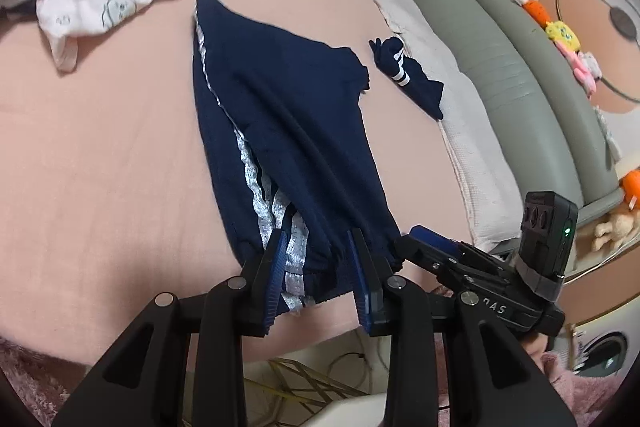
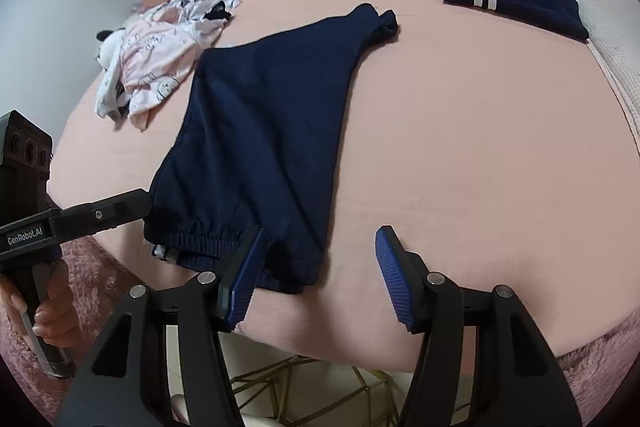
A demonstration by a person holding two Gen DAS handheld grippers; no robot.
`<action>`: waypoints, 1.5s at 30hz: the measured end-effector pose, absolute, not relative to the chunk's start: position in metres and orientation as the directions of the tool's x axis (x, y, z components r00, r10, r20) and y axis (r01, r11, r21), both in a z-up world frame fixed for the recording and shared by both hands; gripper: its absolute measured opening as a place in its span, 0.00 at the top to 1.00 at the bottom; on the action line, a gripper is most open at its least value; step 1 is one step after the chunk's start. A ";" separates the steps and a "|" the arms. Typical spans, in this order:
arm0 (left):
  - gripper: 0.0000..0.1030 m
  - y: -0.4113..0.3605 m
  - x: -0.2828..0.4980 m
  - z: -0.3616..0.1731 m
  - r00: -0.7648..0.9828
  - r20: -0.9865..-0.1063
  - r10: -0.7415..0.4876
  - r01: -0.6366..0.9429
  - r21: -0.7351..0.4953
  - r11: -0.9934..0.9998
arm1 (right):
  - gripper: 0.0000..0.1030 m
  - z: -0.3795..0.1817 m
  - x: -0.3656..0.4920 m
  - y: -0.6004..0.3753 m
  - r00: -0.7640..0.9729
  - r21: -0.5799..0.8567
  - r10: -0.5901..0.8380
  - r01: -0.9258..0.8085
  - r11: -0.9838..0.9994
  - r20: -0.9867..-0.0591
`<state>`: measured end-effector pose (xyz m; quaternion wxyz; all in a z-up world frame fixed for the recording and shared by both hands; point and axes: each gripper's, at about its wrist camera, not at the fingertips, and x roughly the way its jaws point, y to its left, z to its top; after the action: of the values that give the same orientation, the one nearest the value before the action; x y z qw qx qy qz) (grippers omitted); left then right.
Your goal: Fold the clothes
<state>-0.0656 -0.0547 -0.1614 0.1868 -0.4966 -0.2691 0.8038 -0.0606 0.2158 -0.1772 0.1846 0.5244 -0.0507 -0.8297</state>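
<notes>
navy trousers (image 2: 256,131) lie flat on the pink bed (image 2: 480,155), cuffs toward six o'clock. left tool (image 1: 320,263) straddles the cuffs, jaws parted; right tool (image 2: 320,275) is open, gripping nothing.

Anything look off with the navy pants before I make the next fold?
Yes. On the navy pants the legs are not stacked squarely: the silver side stripe of the lower layer peeks out along one edge. At the far end, a corner of the waistband is bunched up instead of lying flat.
</notes>
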 end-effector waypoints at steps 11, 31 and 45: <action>0.88 -0.060 -0.060 -0.157 -0.457 -0.726 0.514 -0.017 -0.570 -0.821 | 0.43 -0.178 -0.058 0.227 -0.407 0.263 -0.330 0.212 -0.941 -0.852; 0.65 -0.062 -0.063 -0.179 -0.414 -0.802 0.431 0.050 -0.493 -0.869 | 0.43 -0.166 -0.055 0.208 -0.437 0.180 -0.304 0.301 -0.936 -0.847; 0.65 -0.071 -0.113 -0.172 -0.424 -0.828 0.366 0.058 -0.429 -0.902 | 0.43 -0.163 -0.054 0.208 -0.410 0.115 -0.225 0.274 -0.955 -0.884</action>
<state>-0.1132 -0.0714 -0.1720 0.0941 -0.5285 -0.2009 0.8195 -0.0545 0.2077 -0.1634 0.1486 0.5225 0.0237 -0.8393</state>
